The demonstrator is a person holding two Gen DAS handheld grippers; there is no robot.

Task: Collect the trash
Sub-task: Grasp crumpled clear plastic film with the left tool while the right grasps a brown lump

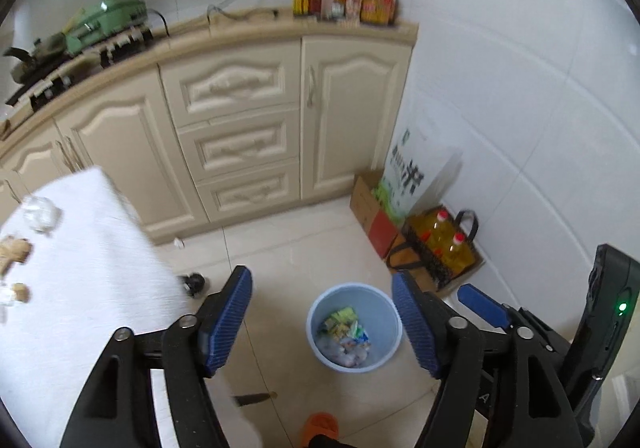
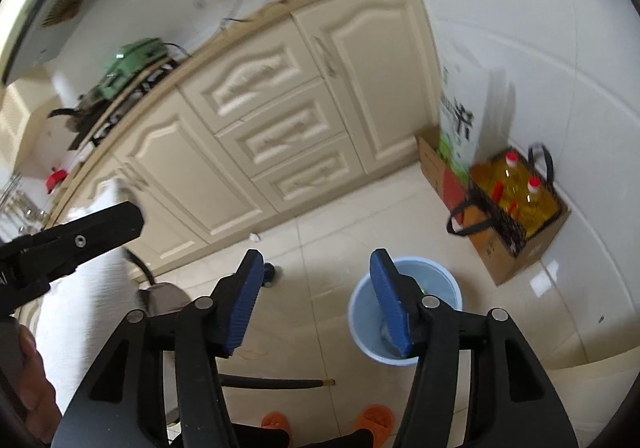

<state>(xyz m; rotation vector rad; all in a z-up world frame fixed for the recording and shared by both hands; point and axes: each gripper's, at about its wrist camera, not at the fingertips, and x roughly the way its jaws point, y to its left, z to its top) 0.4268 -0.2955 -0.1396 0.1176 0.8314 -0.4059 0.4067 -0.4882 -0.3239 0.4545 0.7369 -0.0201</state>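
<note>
Left tongs (image 1: 322,312) and right tongs (image 2: 316,300), both spread apart and empty, hang above the blue bin (image 1: 316,312). Remaining trash, crumpled paper (image 1: 40,213) and brown scraps (image 1: 14,250), lies far left on the white surface (image 1: 92,268), nearer the left tongs.

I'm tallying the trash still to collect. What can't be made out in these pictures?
- Scraps on the white table: left wrist view, blurred and cut by the edge.
- Bin contents: right wrist view, hidden behind the right hand-held gripper.
- White bit on the floor: too small.
</note>
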